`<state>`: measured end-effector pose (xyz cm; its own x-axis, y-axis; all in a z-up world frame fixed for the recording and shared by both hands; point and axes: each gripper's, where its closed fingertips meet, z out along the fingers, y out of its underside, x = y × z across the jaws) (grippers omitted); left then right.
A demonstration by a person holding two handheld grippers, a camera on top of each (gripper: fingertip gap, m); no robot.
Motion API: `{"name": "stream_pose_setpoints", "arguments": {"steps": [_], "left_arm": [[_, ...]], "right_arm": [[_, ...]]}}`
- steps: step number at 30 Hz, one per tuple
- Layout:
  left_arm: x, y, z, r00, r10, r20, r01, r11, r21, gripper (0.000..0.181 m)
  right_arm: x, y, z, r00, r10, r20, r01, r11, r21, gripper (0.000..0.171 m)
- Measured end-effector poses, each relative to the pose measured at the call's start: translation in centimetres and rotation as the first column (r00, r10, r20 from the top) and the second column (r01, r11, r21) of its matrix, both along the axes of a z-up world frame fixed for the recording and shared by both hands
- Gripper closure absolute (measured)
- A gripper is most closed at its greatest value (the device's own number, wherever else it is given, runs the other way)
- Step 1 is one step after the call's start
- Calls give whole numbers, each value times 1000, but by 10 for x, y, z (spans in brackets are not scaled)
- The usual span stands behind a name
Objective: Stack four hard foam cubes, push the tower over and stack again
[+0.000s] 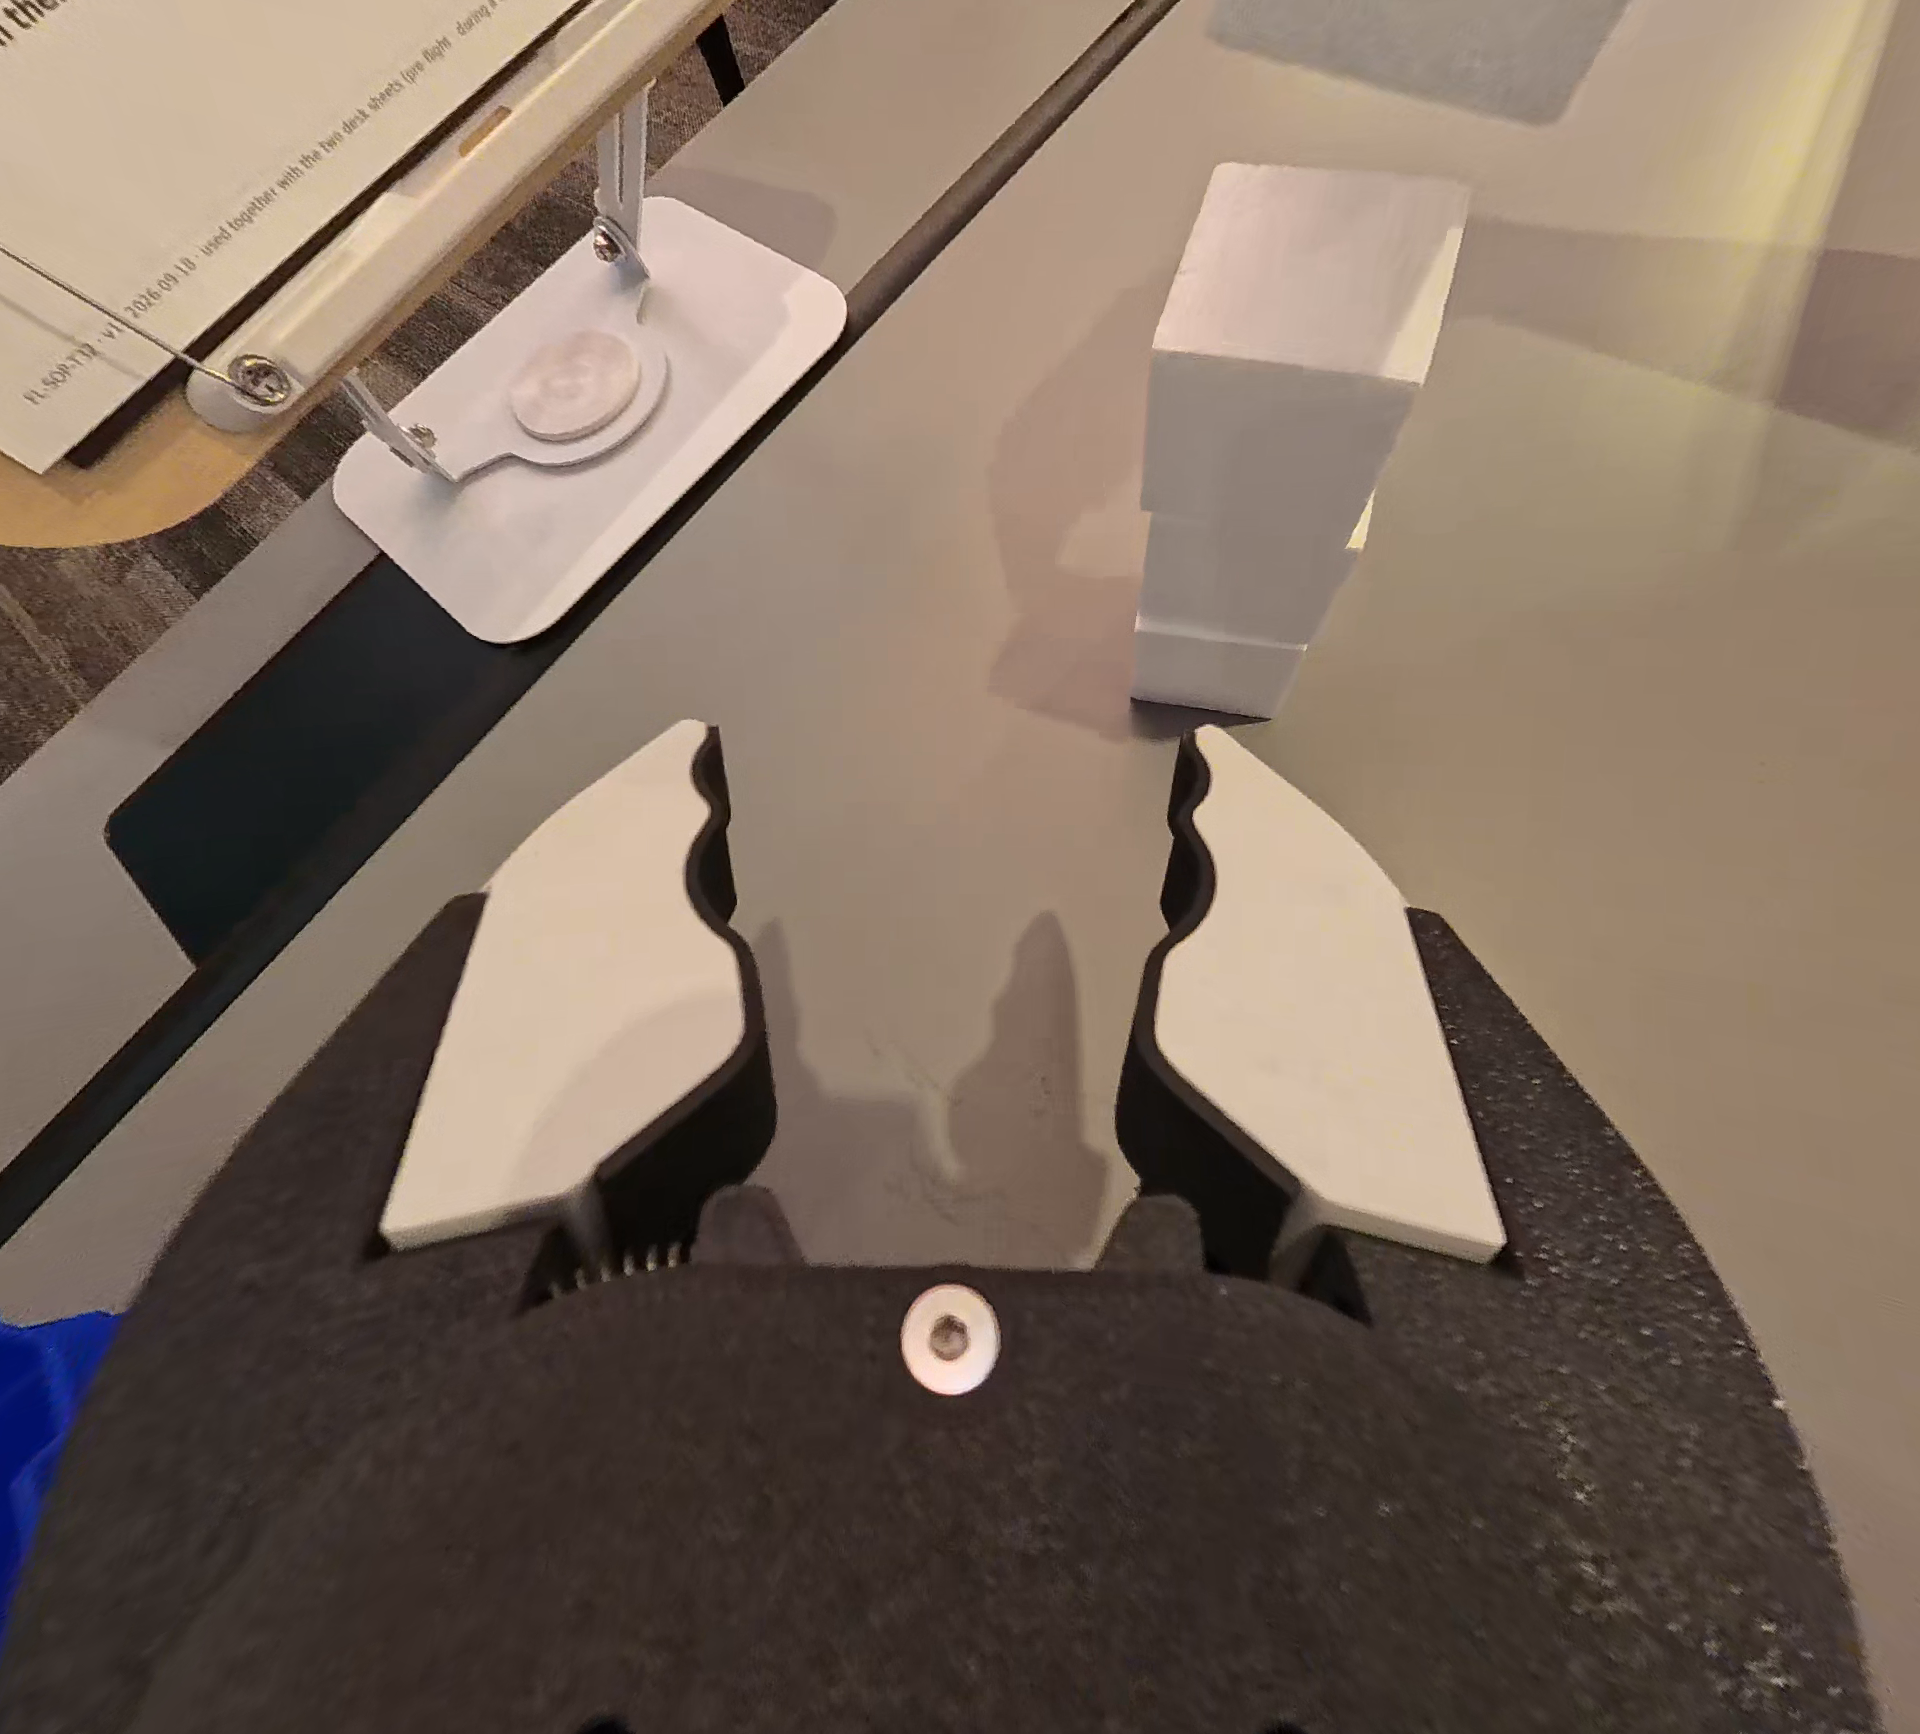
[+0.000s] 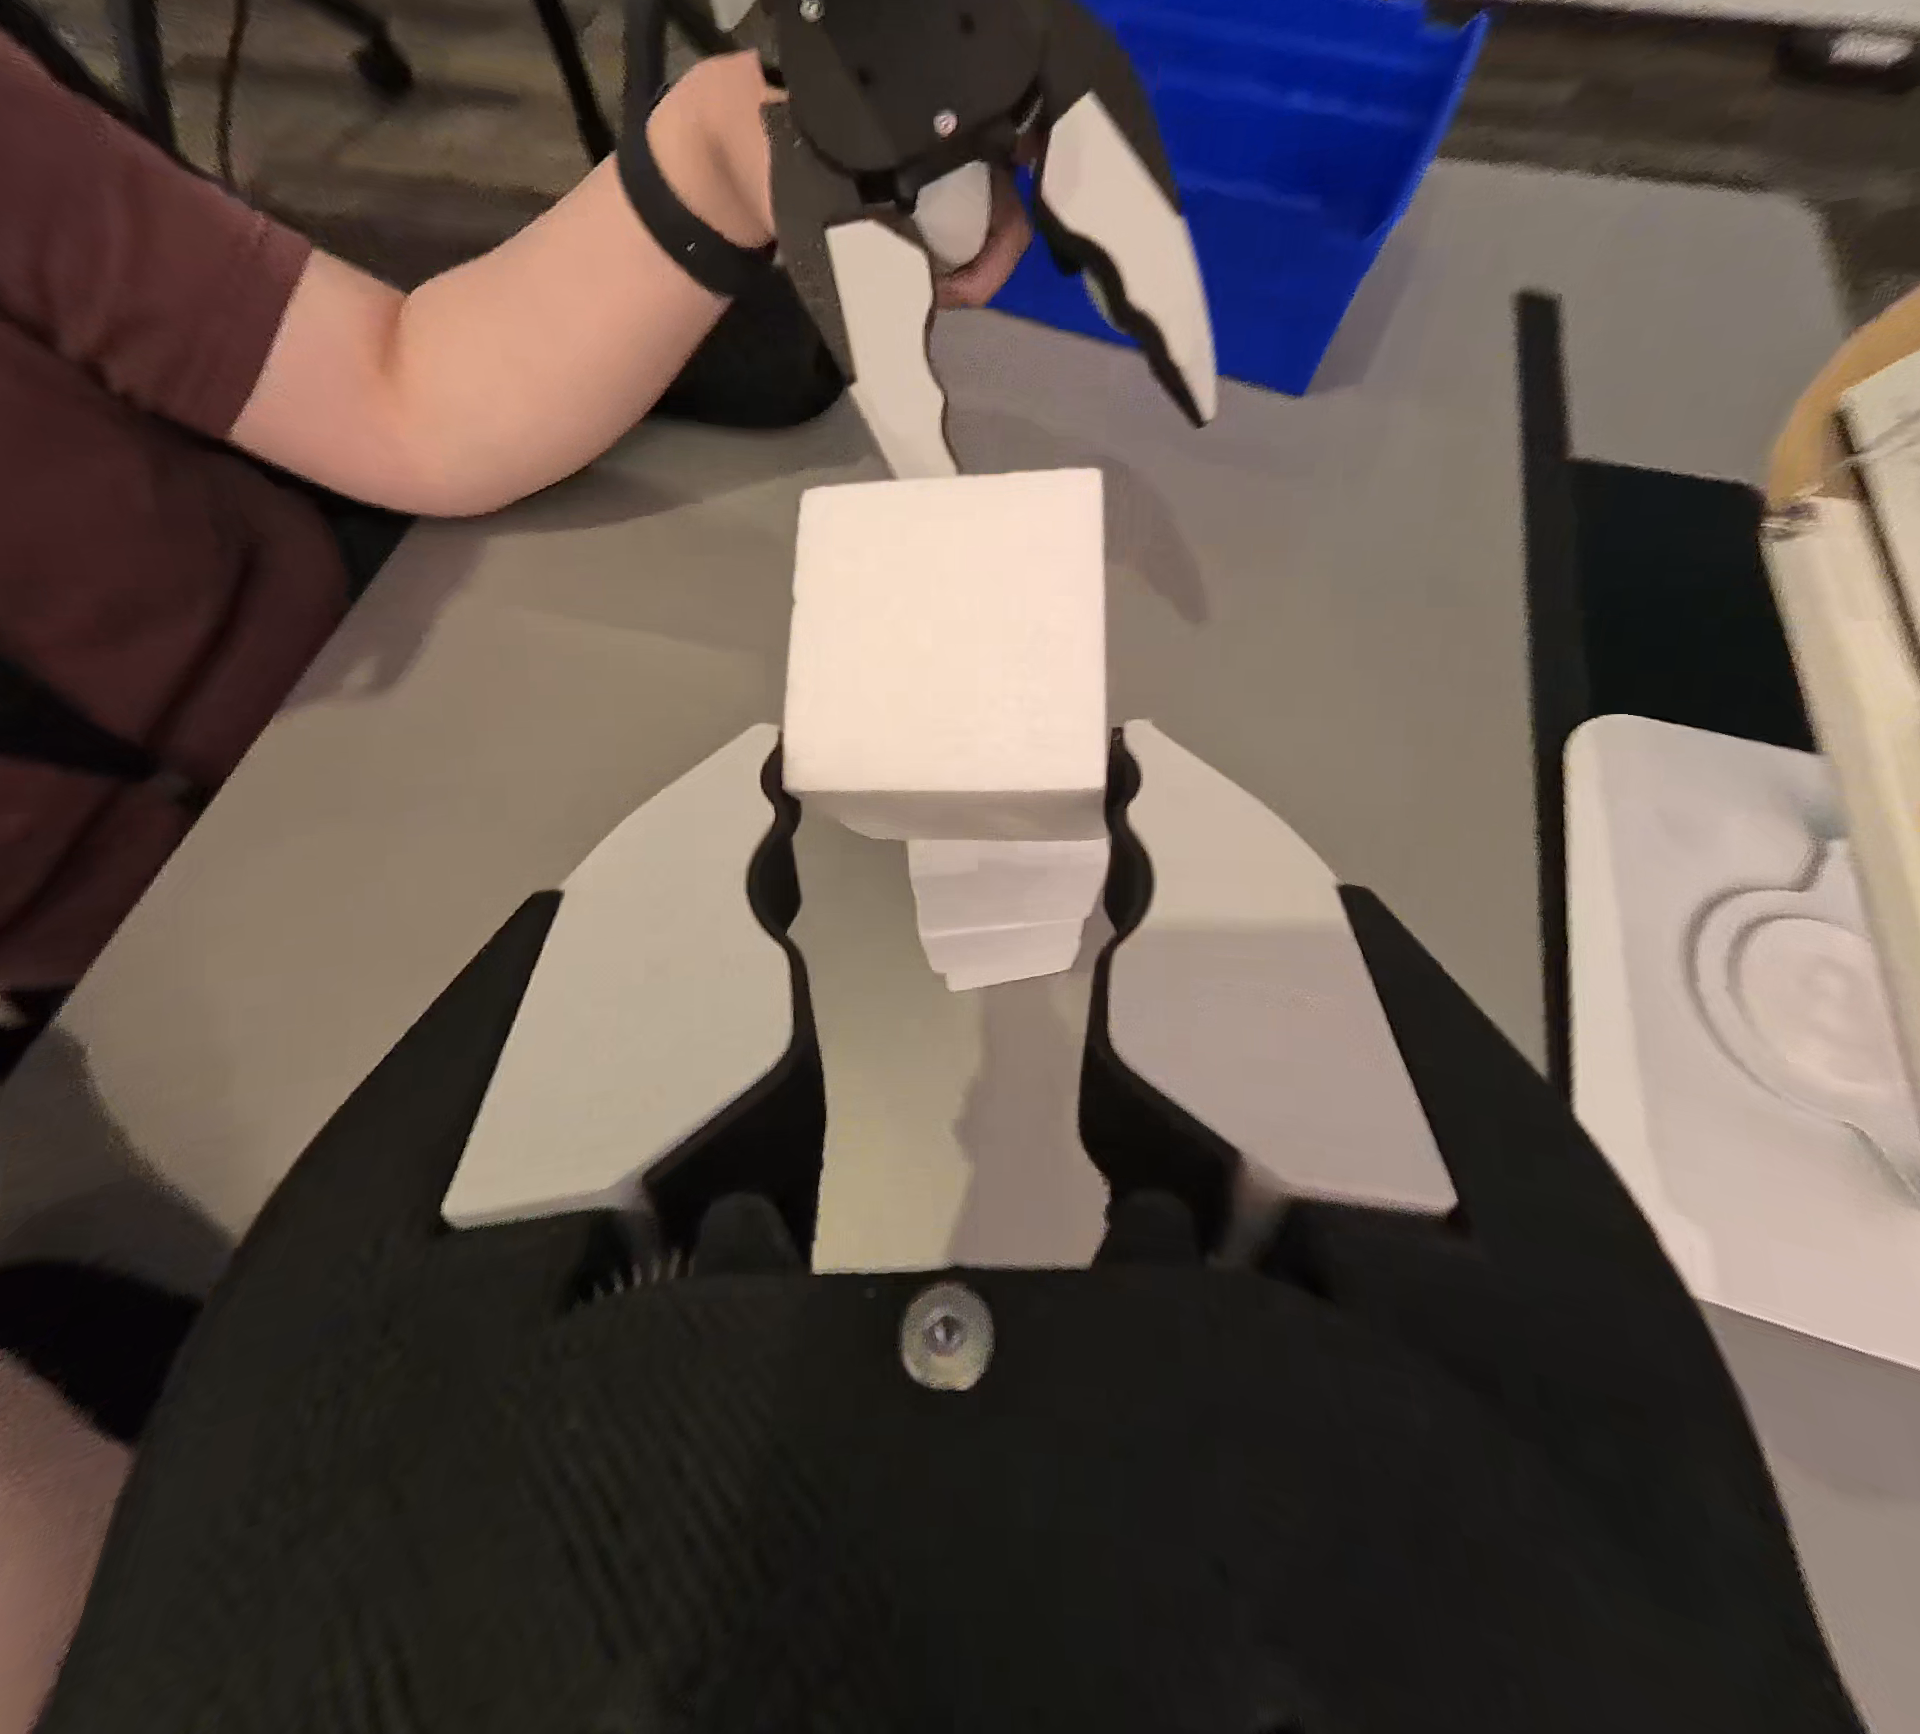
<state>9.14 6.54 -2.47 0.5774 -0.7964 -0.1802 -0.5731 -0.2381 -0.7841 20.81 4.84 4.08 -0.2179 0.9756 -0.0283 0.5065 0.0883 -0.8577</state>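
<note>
Right tongs [image 2: 945, 775] astride top cube [image 2: 943, 645]

The left gripper [image 1: 951, 734] hangs spread wide, nothing between its fingers (its holder's bare forearm [image 2: 499, 354] rests low). The right gripper [image 2: 948, 749] points steeply down, fingertips clamped on the top cube [image 2: 940, 635].

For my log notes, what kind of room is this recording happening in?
Probably an office or lab: a grey table, a document stand holding a printed sheet, carpeted floor, and a blue bin.
</note>
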Motion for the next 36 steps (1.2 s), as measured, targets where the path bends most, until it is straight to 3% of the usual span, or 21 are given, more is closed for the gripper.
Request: {"name": "stream_pose_setpoints", "arguments": {"steps": [5, 12, 15, 18, 22, 26, 29, 33, 35, 36], "left_arm": [[2, -1, -2, 1000, -11, -4, 11, 1000, -11, 101], [5, -3, 1, 1000, -23, 10, 23, 1000, -5, 101], [6, -2, 3, 1000, -20, 12, 20, 1000, 12, 101], [6, 4, 17, 999, 9, 47, -13, 997, 78, 100], [-7, 22, 52, 979, 149, 138, -177, 959, 219, 101], [-18, 31, 83, 937, 236, 257, -314, 892, 324, 102], [-21, 35, 89, 920, 276, 277, -366, 858, 360, 100], [-19, 39, 83, 923, 313, 224, -378, 844, 379, 100], [-13, 38, 82, 926, 297, 234, -368, 851, 374, 101], [-11, 38, 83, 923, 293, 248, -370, 850, 374, 101]], "right_arm": [[-5, -2, -20, 985, 36, 172, -43, 999, 34, 113], [-8, 3, -34, 972, 30, 232, -24, 999, -31, 113], [-9, 3, -35, 978, 29, 206, -21, 999, -41, 110], [-9, 3, -31, 987, 6, 162, 0, 999, -36, 93], [-1, 0, -11, 997, -70, -28, 70, 998, -6, 79], [26, -6, -5, 956, -216, -197, 216, 976, -22, 79], [56, 0, -32, 912, -370, -174, 372, 928, -23, 78], [107, 26, -57, 754, -652, -77, 652, 758, -32, 107], [135, 44, -56, 575, -803, -155, 816, 576, 43, 118], [158, 53, -58, 431, -882, -191, 902, 419, 104, 119]]}}
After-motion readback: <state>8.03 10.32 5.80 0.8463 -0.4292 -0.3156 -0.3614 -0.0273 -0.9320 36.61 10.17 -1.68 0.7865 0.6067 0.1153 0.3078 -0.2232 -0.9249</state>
